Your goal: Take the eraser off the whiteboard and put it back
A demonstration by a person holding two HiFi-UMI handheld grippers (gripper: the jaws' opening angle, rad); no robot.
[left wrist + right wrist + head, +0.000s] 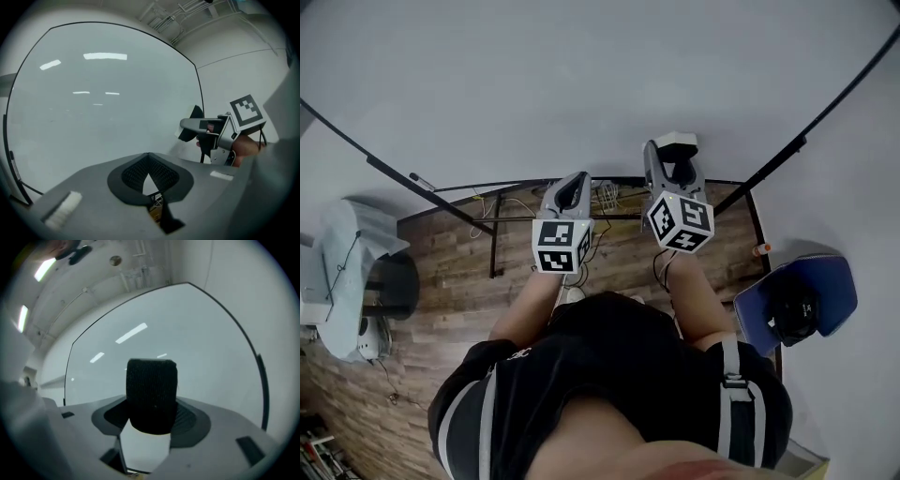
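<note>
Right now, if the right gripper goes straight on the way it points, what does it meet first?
Probably the whiteboard: the eraser held in the right gripper sticks out ahead and would touch it first. The gap is unclear.

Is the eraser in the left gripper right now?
No: the eraser sits clamped in the right gripper, while the left gripper has its jaws together on nothing.

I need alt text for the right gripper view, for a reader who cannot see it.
The right gripper holds a black-and-white eraser between its jaws, seen close from behind. Beyond it stands a large whiteboard with a dark frame, reflecting ceiling lights.
</note>
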